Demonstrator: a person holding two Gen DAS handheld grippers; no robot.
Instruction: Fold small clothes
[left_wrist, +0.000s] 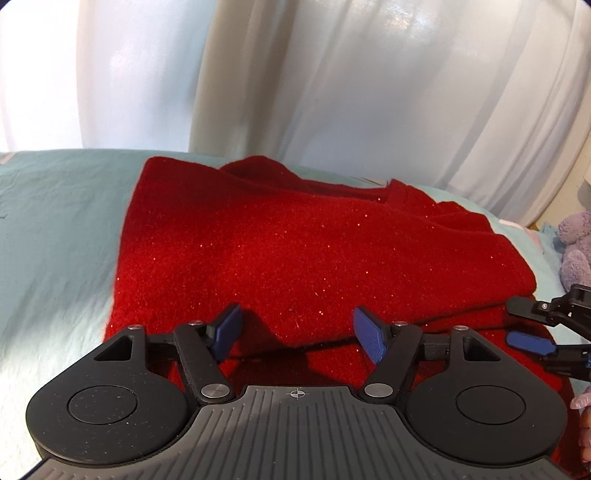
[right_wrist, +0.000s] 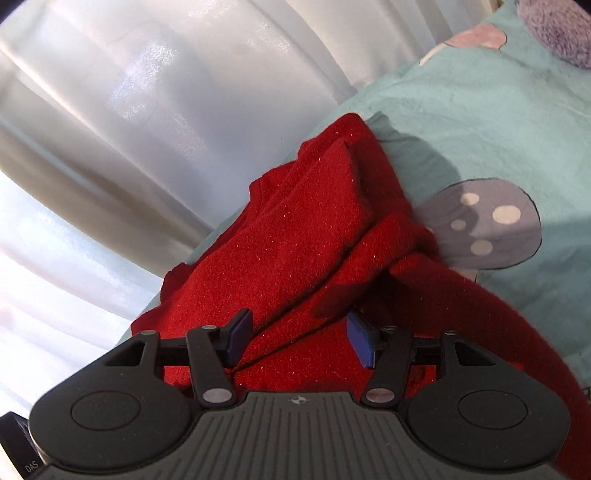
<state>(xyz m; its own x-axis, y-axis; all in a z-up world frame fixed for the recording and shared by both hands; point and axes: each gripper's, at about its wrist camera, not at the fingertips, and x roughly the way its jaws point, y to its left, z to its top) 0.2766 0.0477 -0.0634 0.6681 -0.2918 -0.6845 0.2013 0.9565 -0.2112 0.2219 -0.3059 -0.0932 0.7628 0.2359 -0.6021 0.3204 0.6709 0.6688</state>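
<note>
A red glittery knitted sweater (left_wrist: 295, 251) lies partly folded on a light teal bed sheet (left_wrist: 55, 221). My left gripper (left_wrist: 297, 334) is open just above its near edge, blue pads apart, holding nothing. In the left wrist view my right gripper (left_wrist: 532, 332) shows at the sweater's right edge. In the right wrist view my right gripper (right_wrist: 299, 339) is open over the bunched layers of the sweater (right_wrist: 306, 236), with red fabric between and under the fingers; nothing is pinched.
White curtains (left_wrist: 332, 74) hang behind the bed. A purple plush toy (left_wrist: 576, 243) sits at the right of the bed and also shows in the right wrist view (right_wrist: 554, 29). The sheet (right_wrist: 498, 122) has a grey mushroom print (right_wrist: 487, 225).
</note>
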